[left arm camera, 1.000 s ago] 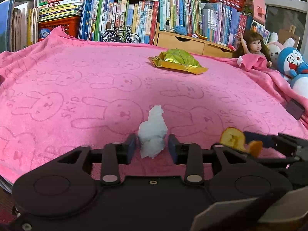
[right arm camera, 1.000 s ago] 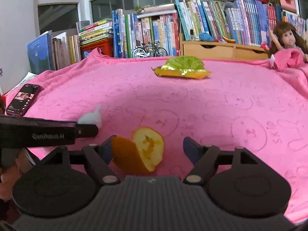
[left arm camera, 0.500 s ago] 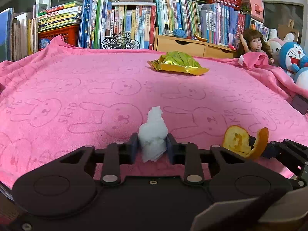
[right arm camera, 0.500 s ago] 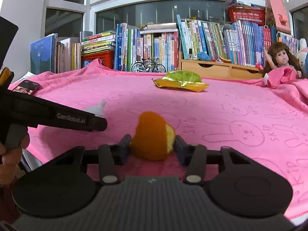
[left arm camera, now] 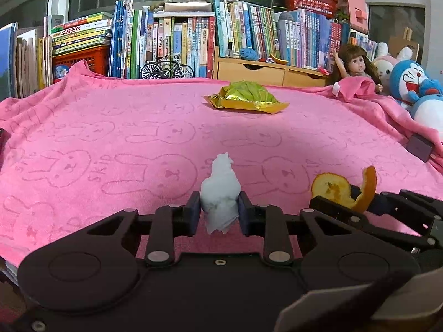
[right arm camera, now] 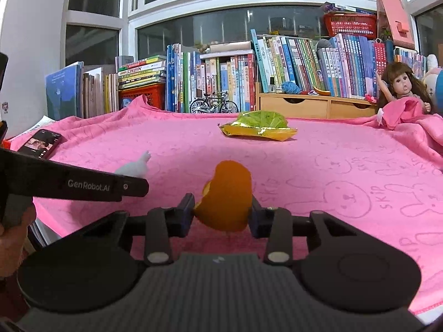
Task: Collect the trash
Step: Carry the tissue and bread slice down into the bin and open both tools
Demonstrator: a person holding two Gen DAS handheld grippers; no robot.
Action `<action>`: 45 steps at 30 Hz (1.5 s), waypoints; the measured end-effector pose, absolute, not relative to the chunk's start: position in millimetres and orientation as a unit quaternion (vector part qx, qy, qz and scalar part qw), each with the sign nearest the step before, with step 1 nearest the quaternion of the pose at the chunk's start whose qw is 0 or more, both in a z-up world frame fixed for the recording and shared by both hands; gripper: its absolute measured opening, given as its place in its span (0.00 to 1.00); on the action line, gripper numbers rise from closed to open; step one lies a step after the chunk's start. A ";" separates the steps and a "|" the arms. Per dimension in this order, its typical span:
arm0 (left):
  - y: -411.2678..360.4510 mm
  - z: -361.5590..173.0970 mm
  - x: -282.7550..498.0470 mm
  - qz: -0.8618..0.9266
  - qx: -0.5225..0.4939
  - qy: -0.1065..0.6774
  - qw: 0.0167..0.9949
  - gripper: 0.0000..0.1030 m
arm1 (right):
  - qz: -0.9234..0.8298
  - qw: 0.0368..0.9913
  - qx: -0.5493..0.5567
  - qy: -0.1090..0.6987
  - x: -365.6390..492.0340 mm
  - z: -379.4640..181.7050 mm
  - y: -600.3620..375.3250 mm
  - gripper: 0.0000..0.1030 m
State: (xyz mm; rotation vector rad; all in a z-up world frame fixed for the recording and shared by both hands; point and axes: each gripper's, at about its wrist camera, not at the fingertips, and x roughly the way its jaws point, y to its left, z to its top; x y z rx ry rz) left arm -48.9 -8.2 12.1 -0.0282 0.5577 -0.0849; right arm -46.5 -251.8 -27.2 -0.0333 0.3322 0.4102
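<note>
The left claw [left arm camera: 218,212], marked "GenRobot.AI" on its side, pinches a white tissue wad [left arm camera: 220,193] above the pink blanket [left arm camera: 138,138]. The right claw [right arm camera: 221,215] is closing on an orange peel [right arm camera: 225,196]. A green-and-gold wrapper [right arm camera: 260,127] lies farther back; "SKIP" repeats on the blanket.

a pink rabbit-print towel blanket [left arm camera: 116,138] covers the table. a crumpled white tissue wad [left arm camera: 220,193] sits near its front edge, with a curled orange peel [left arm camera: 332,188] just to its right. a green-and-gold foil snack bag [left arm camera: 246,98] lies well behind them. behind the bag stand upright books [left arm camera: 177,41]; a brown-haired doll [left arm camera: 355,65] sits at the far right, and a black smartphone [right arm camera: 41,144] lies at the left edge.
</note>
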 end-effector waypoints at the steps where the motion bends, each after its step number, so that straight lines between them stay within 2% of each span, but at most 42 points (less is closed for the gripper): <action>1: -9.0 13.0 -51.5 -0.041 -0.012 0.276 0.960 0.25 | 0.203 0.965 -0.016 0.164 -48.2 -26.1 -252.5 0.43; 17: -10.5 12.7 -93.5 -0.058 -0.018 0.305 0.950 0.25 | 0.225 0.958 -0.021 0.178 -82.7 -25.2 -258.7 0.43; 27: -8.3 -4.0 -126.1 -0.068 -0.019 0.346 0.936 0.25 | 0.238 0.946 -0.015 0.220 -113.6 -39.8 -266.3 0.43; 45: -2.9 -99.6 -127.5 -0.047 -0.035 0.508 0.859 0.26 | 0.219 0.903 -0.008 0.370 -121.6 -115.6 -260.7 0.44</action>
